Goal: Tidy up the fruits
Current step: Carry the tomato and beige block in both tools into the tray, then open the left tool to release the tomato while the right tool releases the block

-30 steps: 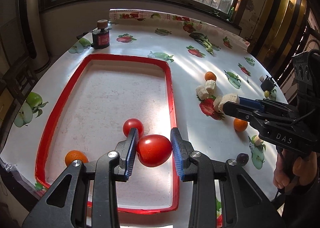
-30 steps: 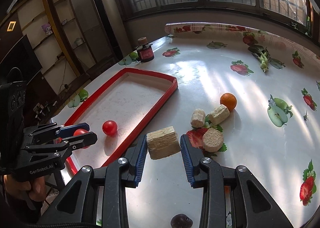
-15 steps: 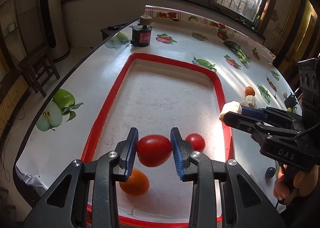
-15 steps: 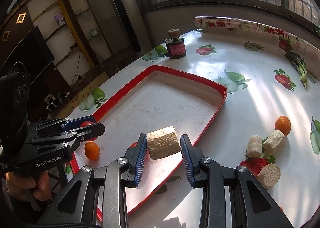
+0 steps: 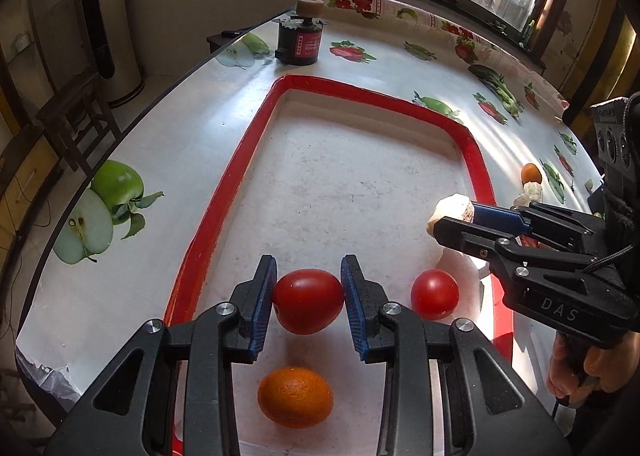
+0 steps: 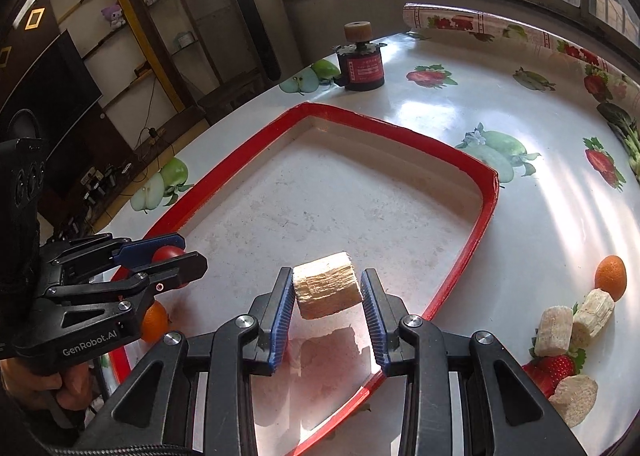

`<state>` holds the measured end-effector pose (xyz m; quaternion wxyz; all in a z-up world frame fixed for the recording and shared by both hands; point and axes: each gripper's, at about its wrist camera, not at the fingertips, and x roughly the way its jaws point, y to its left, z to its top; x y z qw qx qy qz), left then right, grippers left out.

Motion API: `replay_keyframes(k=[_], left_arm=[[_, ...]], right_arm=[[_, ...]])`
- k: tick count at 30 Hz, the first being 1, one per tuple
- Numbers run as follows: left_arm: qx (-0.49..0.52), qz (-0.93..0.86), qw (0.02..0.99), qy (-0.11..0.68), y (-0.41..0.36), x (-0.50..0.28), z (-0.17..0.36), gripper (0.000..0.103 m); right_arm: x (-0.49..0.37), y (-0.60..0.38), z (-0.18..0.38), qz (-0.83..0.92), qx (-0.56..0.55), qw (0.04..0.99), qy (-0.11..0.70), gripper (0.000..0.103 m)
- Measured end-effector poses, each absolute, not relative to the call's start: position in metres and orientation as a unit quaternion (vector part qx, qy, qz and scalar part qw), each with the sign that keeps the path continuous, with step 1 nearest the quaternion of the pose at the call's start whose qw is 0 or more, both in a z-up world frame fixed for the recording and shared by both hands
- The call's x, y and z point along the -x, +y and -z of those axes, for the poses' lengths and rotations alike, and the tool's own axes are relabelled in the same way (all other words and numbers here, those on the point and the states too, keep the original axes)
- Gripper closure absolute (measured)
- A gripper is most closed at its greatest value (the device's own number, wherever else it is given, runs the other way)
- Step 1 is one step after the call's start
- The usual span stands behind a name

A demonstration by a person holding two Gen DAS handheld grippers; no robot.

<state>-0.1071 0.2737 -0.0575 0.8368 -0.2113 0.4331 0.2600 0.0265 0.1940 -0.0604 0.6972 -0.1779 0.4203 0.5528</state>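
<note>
My left gripper (image 5: 308, 298) is shut on a big red tomato (image 5: 308, 301) and holds it above the near end of the red-rimmed tray (image 5: 224, 192). In the tray lie an orange (image 5: 295, 397) below the tomato and a smaller red tomato (image 5: 434, 294) to its right. My right gripper (image 6: 325, 292) is shut on a pale fibrous chunk (image 6: 326, 290) and holds it over the tray's near part (image 6: 486, 212). The chunk also shows in the left wrist view (image 5: 450, 212).
On the fruit-print tablecloth right of the tray lie a small orange (image 6: 610, 272) and several pale chunks (image 6: 592, 312) on a strawberry print. A dark jar with a cork top (image 6: 360, 60) stands beyond the tray. The table edge (image 5: 132, 128) runs along the left.
Both grippers have moved further over the tray with their loads. The left has carried the big tomato past the orange; the right has brought the chunk inside the rim.
</note>
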Motion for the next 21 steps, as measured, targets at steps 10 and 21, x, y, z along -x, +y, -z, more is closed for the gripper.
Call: replay_keyframes(k=[10,21], left_arm=[[0.220,-0.269,0.822,0.452,0.274,0.104,0.068,0.068],[0.212,-0.281,0.831,0.430,0.261,0.112,0.044,0.060]], right_arm=[[-0.024,0.201,0.070,-0.548,0.198,0.694,0.423,0.063],[-0.029,0.169,0.040,-0.551,0.165,0.709,0.407,0.056]])
